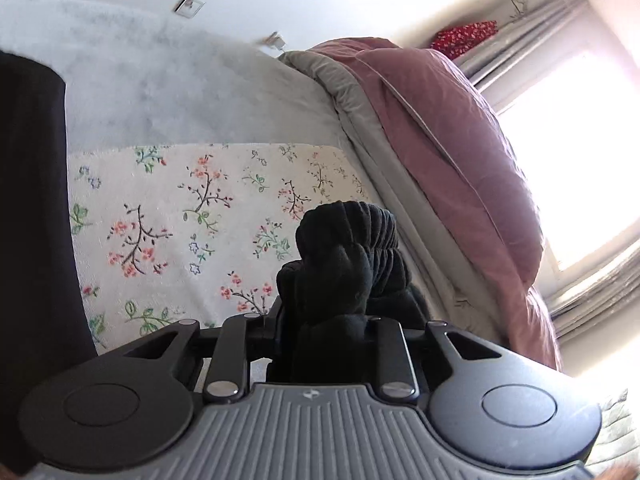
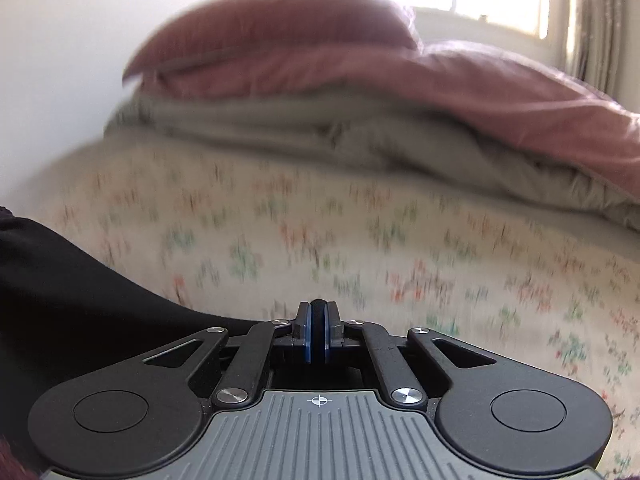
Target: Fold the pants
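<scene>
Black, soft fleece pants (image 1: 348, 264) bunched at the gathered elastic waistband, clamped between the left gripper (image 1: 326, 320) fingers above the floral-print bed sheet (image 1: 168, 208). Right gripper (image 2: 318, 336) fingers pressed together on a thin dark fold of cloth. Likely light, limp, prone to sagging; best gripped at waistband corners and hems, not mid-fabric.

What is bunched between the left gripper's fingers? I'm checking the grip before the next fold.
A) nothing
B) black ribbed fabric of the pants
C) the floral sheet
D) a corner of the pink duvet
B: black pants fabric with a gathered, ribbed band stands bunched in the left gripper.
</scene>
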`<state>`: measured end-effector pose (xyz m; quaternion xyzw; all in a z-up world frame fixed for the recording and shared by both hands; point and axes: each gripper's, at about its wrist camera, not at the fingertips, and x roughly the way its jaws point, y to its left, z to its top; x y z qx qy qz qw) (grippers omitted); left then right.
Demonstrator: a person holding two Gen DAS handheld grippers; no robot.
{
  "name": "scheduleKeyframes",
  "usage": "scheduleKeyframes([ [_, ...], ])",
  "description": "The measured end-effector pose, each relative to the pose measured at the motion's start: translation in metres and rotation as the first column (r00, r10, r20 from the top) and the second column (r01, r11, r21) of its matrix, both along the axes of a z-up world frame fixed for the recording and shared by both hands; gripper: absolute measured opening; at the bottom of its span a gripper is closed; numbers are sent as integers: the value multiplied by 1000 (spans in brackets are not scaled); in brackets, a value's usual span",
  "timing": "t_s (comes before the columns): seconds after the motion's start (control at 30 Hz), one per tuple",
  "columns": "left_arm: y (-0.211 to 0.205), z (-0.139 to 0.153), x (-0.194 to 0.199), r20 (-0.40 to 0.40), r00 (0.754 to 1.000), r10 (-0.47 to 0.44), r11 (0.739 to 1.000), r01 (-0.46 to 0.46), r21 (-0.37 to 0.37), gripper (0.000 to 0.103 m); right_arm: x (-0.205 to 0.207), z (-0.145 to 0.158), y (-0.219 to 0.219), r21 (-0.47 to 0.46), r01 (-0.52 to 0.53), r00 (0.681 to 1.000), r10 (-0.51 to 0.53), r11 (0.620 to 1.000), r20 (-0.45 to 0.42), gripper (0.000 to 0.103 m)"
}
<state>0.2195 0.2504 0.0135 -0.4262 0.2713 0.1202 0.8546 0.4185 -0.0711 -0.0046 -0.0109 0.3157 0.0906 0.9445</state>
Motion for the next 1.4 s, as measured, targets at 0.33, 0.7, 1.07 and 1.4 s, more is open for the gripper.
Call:
scheduleKeyframes([
  [0.33, 8, -23, 17, -145, 989, -10, 999, 15, 29, 45, -4, -46, 22, -162, 1, 1000, -3, 987, -12, 24],
  [0.7, 14, -23, 16, -123, 992, 29, 999, -25, 32, 44, -138, 8, -190, -101, 243, 969, -247, 965, -25, 38],
  [1.07, 1, -5, 12, -182, 983, -17, 991, 41, 126, 60, -227, -10, -389, -47, 611, 785, -612, 790, -93, 38],
  [1.4, -38, 55, -24, -72, 978, 195, 850, -132, 510, 88, -230, -36, -416, -1, 617, 753, -591, 787, -289, 51],
])
